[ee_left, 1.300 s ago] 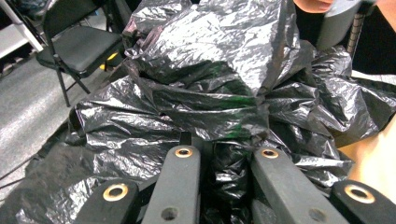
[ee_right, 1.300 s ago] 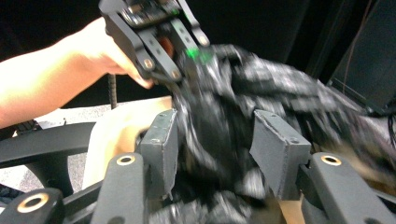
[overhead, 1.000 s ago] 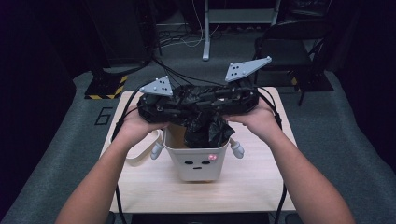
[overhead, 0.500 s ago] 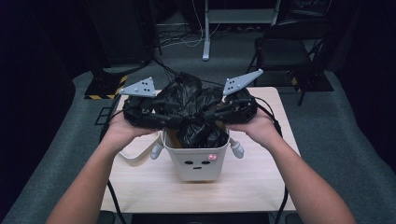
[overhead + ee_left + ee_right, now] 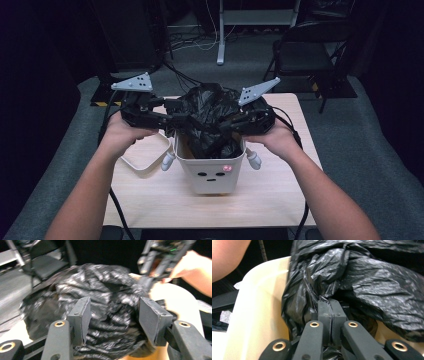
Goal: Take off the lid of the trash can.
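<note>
Black bag [image 5: 207, 117] sits bunched in the mouth of the white bin [image 5: 212, 172], mid-bench [image 5: 165, 200], most of it heaped above the rim rather than tucked down. Right tongs [image 5: 328, 306] are clamped tight on a pinch of the plastic just inside the bin wall, jaws pressed together with the film caught between them. Left tongs [image 5: 113, 315] have just been opening: the jaws stand apart with crumpled bag between them, pads not pressing on it. So the liner is in the bin, but by my reading the job is about half done. The bag's edge isn't spread over the rim yet; bare wall shows on the near side. What's left, I'd judge: a fresh left-hand grip, then pulling the opening out and folding it around the rim. A white lid [image 5: 145, 155] lies beside the bin, at its left.
</note>
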{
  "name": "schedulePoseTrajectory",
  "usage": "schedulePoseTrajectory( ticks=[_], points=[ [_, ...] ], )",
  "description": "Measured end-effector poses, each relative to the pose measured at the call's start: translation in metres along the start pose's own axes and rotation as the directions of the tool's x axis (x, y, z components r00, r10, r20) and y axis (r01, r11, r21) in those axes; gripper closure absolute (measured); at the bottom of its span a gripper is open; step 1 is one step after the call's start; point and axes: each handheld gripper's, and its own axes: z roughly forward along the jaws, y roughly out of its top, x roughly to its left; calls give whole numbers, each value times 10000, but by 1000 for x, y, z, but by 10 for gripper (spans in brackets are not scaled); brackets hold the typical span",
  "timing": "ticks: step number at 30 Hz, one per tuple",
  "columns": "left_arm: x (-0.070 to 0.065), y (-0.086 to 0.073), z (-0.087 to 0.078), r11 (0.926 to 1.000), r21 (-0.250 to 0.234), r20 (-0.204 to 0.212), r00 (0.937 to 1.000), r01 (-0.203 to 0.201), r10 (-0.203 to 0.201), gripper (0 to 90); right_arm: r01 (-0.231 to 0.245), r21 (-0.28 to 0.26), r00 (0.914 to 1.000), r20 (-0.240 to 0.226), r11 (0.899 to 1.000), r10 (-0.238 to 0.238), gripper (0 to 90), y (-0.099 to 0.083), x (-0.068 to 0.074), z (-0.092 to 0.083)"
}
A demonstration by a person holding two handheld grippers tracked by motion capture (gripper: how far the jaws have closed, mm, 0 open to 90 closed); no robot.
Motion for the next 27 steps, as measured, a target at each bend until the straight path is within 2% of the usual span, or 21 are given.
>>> schedulePoseTrajectory(
  ticks=[2,4,8,10,13,14,15,20,27],
  points=[
    [-2,2,-5,9999,-80,-144,9998,-131,129,439,-4,40,10000,-16,10000,4,892,-1,-2,0],
    [-2,3,-9,9998,-177,-237,9997,-77,73,438,-24,57,10000,-42,10000,24,892,-1,-2,0],
    [10,4,-7,9995,-215,-474,9986,219,-229,431,61,52,10000,-78,10000,-61,891,-1,-1,0],
    [19,3,1,9985,10,-805,9953,540,-537,409,47,40,10000,-82,10000,-46,889,-1,-1,-1],
    [26,-1,14,9973,244,-1426,9877,688,-647,374,17,54,9999,-110,10000,-17,887,-2,0,-2],
    [28,-3,20,9963,309,-1658,9834,806,-744,366,13,74,9999,-106,10000,-12,887,-2,0,-2],
    [30,-4,23,9956,399,-1738,9818,848,-767,359,54,82,9999,-99,10000,-53,885,-2,-1,-2],
    [35,-12,40,9940,597,-1501,9853,917,-818,356,29,66,10000,-89,10000,-29,884,-3,-1,-5],
    [38,-18,50,9929,872,-1430,9874,812,-682,396,-2,48,9999,-171,10000,3,884,-5,0,-3]
  ],
)
